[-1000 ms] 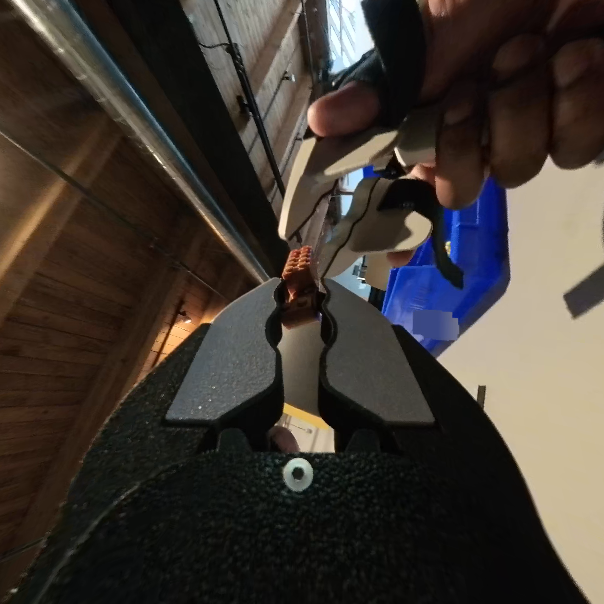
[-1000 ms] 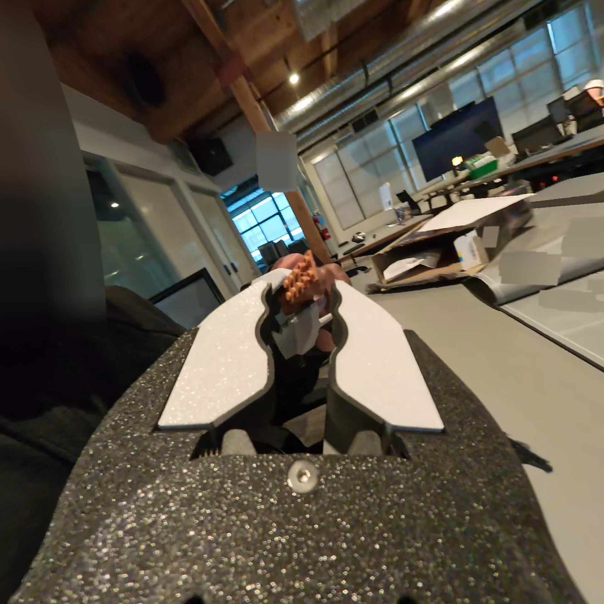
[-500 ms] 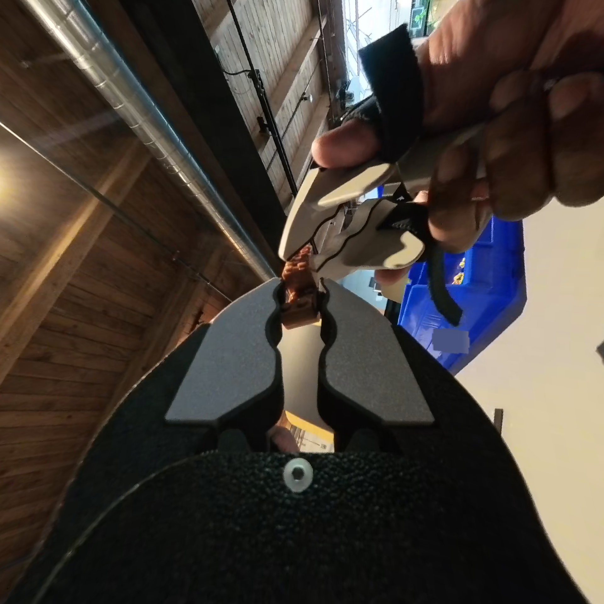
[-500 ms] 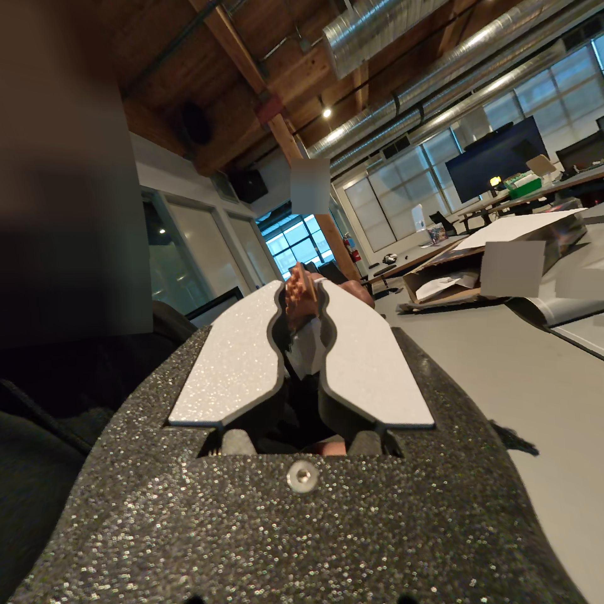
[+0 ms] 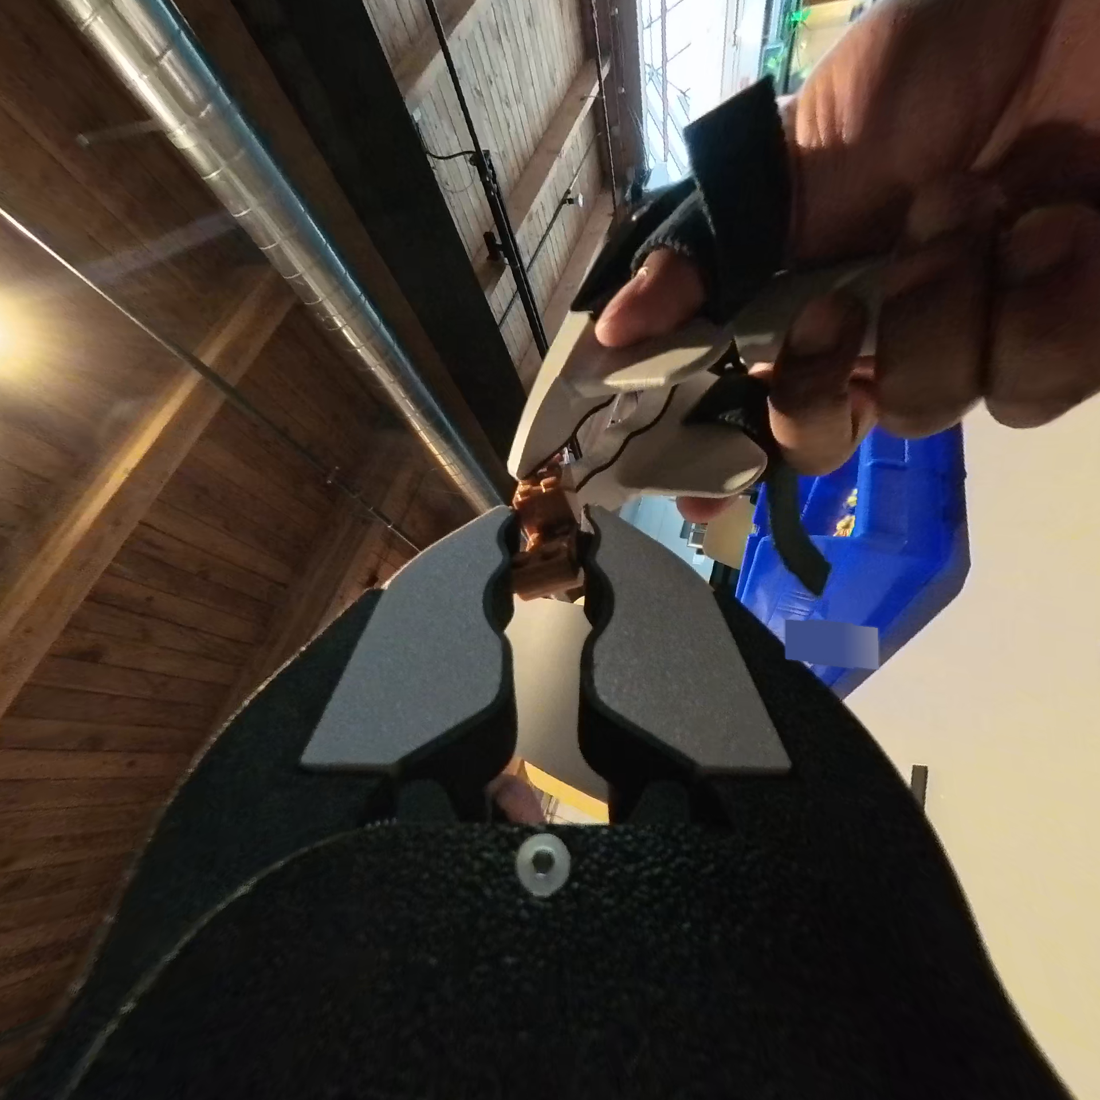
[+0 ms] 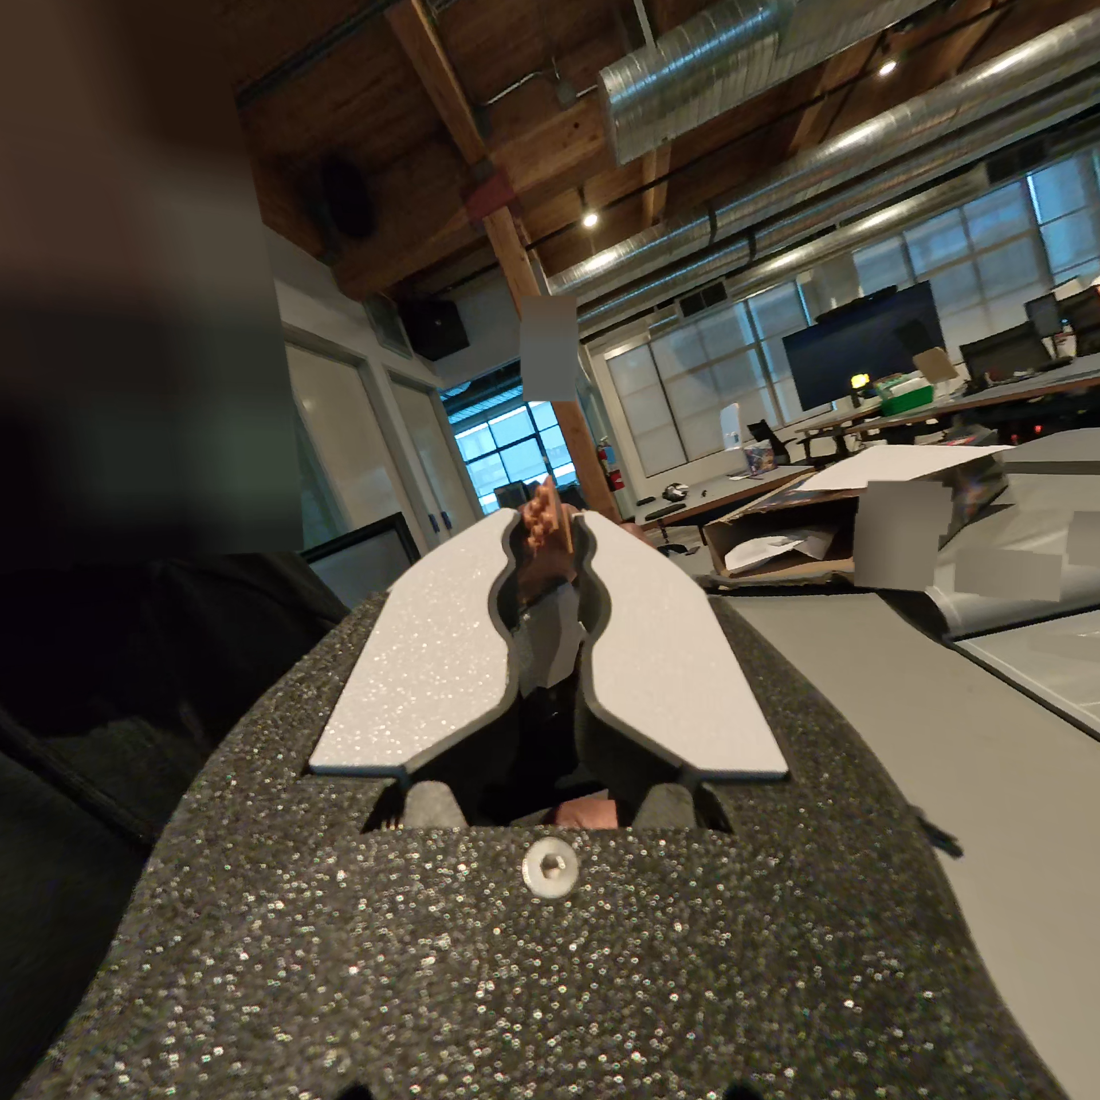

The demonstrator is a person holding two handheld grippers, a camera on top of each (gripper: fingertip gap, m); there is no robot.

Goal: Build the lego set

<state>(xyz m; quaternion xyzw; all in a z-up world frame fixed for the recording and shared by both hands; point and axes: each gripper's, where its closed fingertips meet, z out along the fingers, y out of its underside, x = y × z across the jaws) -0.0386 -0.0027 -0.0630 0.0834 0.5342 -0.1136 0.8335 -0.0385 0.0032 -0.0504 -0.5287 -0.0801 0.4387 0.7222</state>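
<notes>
The left hand-held gripper [image 5: 547, 550] is clamped on a brown lego piece [image 5: 544, 556] at its fingertips, held up in the air. Meeting it tip to tip, the right hand-held gripper [image 6: 544, 533] is closed on the same piece — its studded end pokes out above the fingertips. Farther off on the grey tabletop [image 6: 893, 744] lie an open cardboard box [image 6: 786, 536] and a blue bin [image 5: 881, 536].

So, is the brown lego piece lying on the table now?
No, the brown lego piece is held in the air between both grippers' tips.
</notes>
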